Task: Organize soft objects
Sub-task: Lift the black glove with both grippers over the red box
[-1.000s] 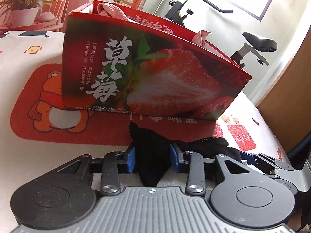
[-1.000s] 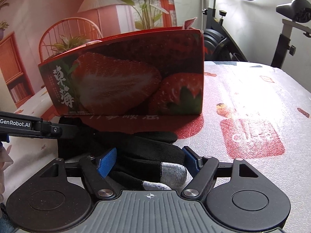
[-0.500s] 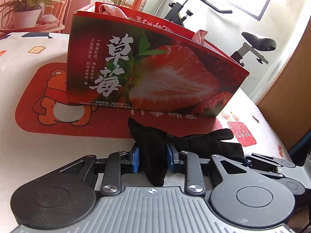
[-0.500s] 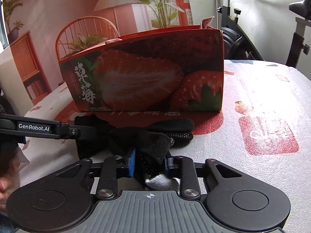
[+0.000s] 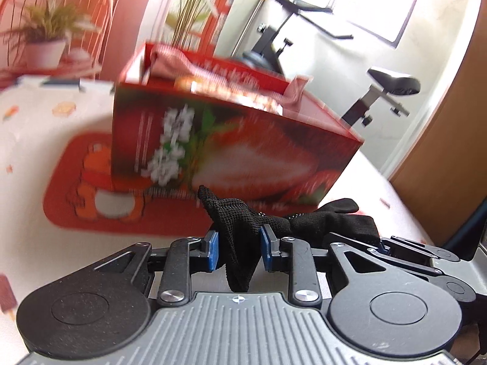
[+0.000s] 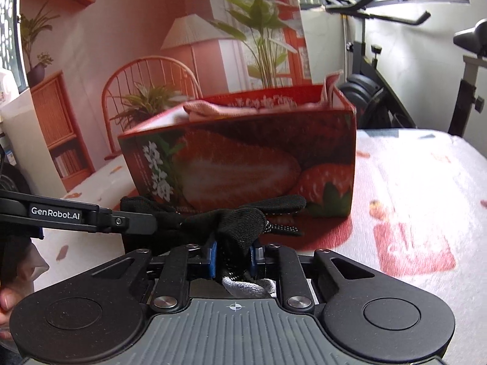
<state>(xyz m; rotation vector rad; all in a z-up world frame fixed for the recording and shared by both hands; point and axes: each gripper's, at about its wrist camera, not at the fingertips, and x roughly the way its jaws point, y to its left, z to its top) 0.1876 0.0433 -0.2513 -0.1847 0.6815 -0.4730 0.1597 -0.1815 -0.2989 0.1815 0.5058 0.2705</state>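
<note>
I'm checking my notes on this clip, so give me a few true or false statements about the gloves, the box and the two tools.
1. The left tool pinches black glove fabric. True.
2. The strawberry box is empty. False: pink cloth lies inside it.
3. The right tool grips black glove fabric. True; its jaws are closing on it.
4. The box lies tipped on its side. False: it stands upright, open at the top.

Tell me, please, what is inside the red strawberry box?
Pink cloth lies in the strawberry box, and one corner of it sticks up at the far end. The box walls hide whatever is deeper inside.
</note>
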